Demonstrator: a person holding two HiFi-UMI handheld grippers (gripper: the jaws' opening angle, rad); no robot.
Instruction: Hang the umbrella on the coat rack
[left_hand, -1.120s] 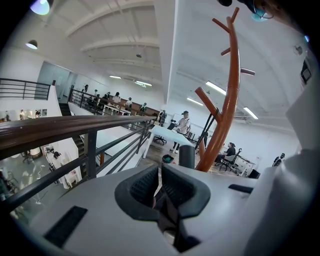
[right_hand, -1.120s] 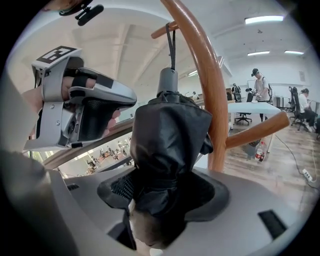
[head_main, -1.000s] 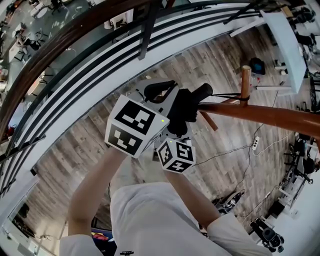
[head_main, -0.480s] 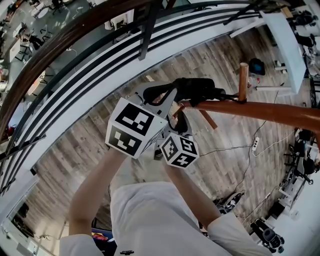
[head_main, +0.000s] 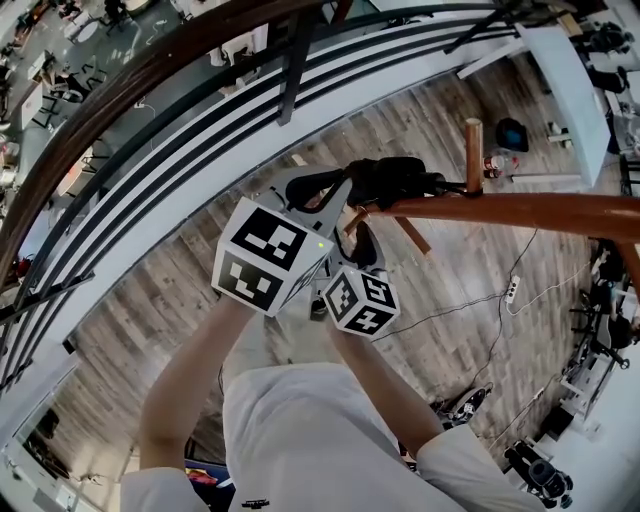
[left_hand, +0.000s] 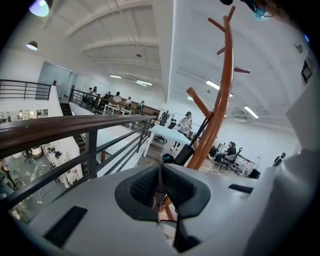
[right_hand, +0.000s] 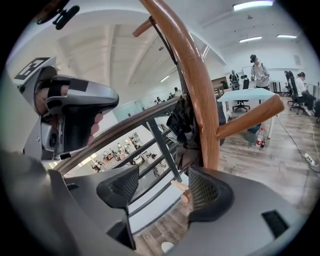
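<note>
The wooden coat rack (head_main: 520, 212) runs in from the right in the head view, with a short peg (head_main: 472, 150). The folded black umbrella (head_main: 392, 178) hangs against the pole, its thin strap (head_main: 452, 187) looped at that peg. My left gripper (head_main: 325, 186) is just left of the umbrella's end; in the left gripper view its pads (left_hand: 159, 187) are pressed together, with the umbrella (left_hand: 181, 155) and the pole (left_hand: 220, 100) beyond them. My right gripper (right_hand: 160, 187) is open below the umbrella (right_hand: 182, 122), with the pole (right_hand: 197, 90) rising past its right pad.
A dark railing (head_main: 150, 130) with a wooden handrail curves along the left and top, with a drop to a lower floor behind it. Cables and a power strip (head_main: 511, 288) lie on the plank floor. A white table (head_main: 570, 80) stands at top right.
The umbrella has gone up from between the grippers to rest against the pole, with its strap at the peg. Both grippers have shifted only slightly since.
</note>
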